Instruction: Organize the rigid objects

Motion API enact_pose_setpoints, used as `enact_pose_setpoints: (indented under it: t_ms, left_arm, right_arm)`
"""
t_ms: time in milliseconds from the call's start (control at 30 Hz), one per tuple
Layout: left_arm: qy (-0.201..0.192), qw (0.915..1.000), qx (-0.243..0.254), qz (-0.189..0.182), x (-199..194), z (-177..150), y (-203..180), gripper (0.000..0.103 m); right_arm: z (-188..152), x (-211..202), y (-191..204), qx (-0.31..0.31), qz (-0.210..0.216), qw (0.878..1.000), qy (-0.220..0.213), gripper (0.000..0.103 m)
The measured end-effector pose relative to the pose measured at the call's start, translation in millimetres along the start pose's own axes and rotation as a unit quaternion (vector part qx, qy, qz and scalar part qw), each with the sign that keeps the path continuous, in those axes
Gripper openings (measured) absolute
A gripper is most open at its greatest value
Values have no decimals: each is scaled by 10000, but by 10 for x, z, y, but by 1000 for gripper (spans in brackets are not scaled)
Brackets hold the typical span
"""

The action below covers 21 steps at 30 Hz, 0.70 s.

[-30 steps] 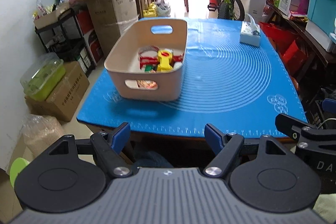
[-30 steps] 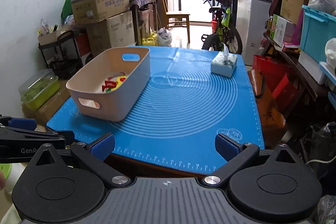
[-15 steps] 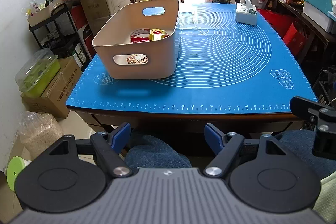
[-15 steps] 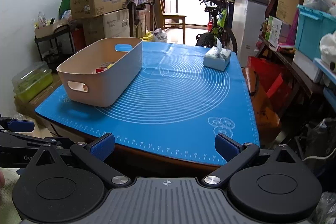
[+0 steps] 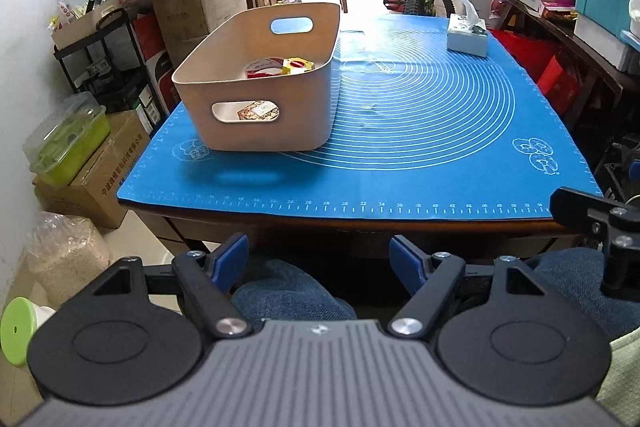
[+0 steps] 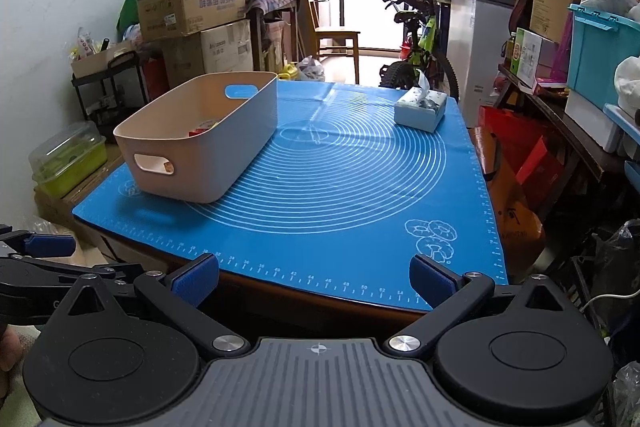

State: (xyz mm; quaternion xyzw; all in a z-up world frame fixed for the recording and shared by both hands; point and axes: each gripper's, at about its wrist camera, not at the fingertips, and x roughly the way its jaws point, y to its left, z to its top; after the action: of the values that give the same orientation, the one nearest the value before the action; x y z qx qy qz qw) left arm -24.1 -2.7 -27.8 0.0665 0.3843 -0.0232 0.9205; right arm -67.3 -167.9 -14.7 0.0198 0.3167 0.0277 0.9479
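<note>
Left wrist view: left hand-held gripper (image 5: 319, 261) sits low, off the near edge of the tabletop (image 5: 360, 225), blue fingertips (image 5: 230, 259) spread wide with nothing between them, denim-clad knees right below.
Left gripper to bin: beige storage bin (image 5: 264, 107) lies ahead and slightly left of it, well apart, standing on the blue mat (image 5: 420, 131) toward the mat's near left corner.
Bin contents: a red-and-white tape roll (image 5: 266, 67) and a yellow-and-red piece (image 5: 298, 65) show over the rim; a printed packet (image 5: 258, 111) peeks through the near handle slot. What else lies inside, I cannot tell.
Right wrist view: right hand-held gripper (image 6: 314, 277) also hangs back past the near edge, its blue pads (image 6: 430, 279) parted wide and holding nothing.
Right gripper to bin: the bin (image 6: 200, 143) is ahead and off to the left, well apart, its long side running away from the camera.
Between grippers: the left one's black finger (image 6: 48, 247) pokes in at the lower left of the right wrist view; the right one's black arm (image 5: 600, 219) shows at the right edge of the left wrist view.
Farther out: a tissue box (image 6: 420, 111) stands at the mat's far right, well apart from the bin.
Beyond the tabletop: stacked cardboard boxes (image 6: 192, 7) on the left, a bicycle (image 6: 420, 43) by the bright doorway.
</note>
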Motion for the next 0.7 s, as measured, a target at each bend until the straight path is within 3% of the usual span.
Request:
enact_pose_setpoints:
  t_ms: [700]
  left_arm:
    - [-28, 10000, 21, 74, 8, -19, 4, 78]
  right_arm:
    - [-18, 9, -16, 8, 58, 10000, -16, 101]
